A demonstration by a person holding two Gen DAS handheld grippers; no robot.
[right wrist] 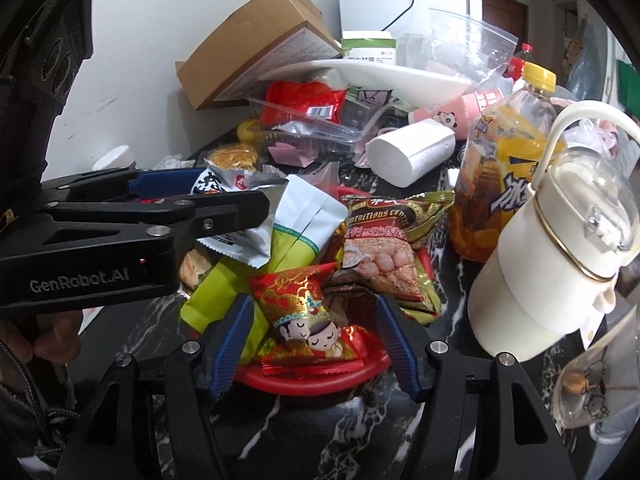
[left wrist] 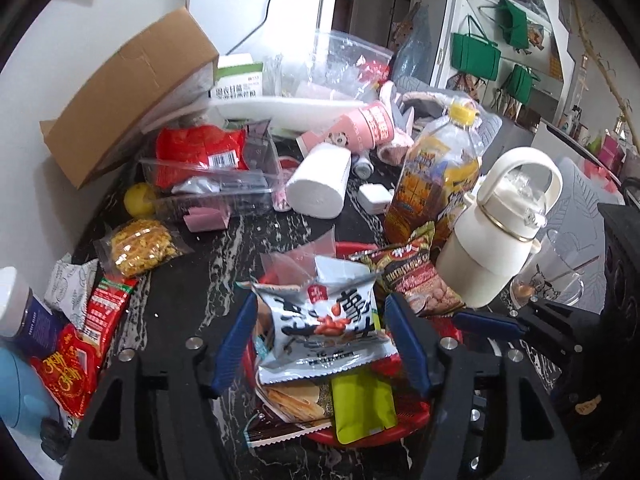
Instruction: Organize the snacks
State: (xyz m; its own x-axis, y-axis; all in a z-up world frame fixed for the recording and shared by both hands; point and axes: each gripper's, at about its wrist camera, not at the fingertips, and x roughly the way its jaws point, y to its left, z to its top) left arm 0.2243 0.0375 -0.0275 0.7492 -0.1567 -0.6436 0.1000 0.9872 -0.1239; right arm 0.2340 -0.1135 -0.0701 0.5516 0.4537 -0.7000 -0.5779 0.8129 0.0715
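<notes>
A red tray (left wrist: 416,412) (right wrist: 320,378) on the dark marble table holds several snack packets. My left gripper (left wrist: 322,340) is open, its blue fingers on either side of a grey-white peanut packet (left wrist: 328,320) lying on top of the pile; contact is unclear. It also shows from the side in the right wrist view (right wrist: 208,196) over that packet (right wrist: 236,236). My right gripper (right wrist: 312,340) is open around a red and gold candy packet (right wrist: 308,312) at the tray's near rim. A brown cereal-snack bag (right wrist: 380,248) and a lime-green pouch (left wrist: 362,408) lie in the tray too.
A cream kettle-shaped flask (left wrist: 496,236) (right wrist: 552,248) and an orange drink bottle (left wrist: 436,172) stand right of the tray, with a glass mug (right wrist: 596,380). Loose snacks (left wrist: 136,246) lie left. Behind are a tissue roll (left wrist: 320,184), clear box (left wrist: 216,188) and cardboard box (left wrist: 132,92).
</notes>
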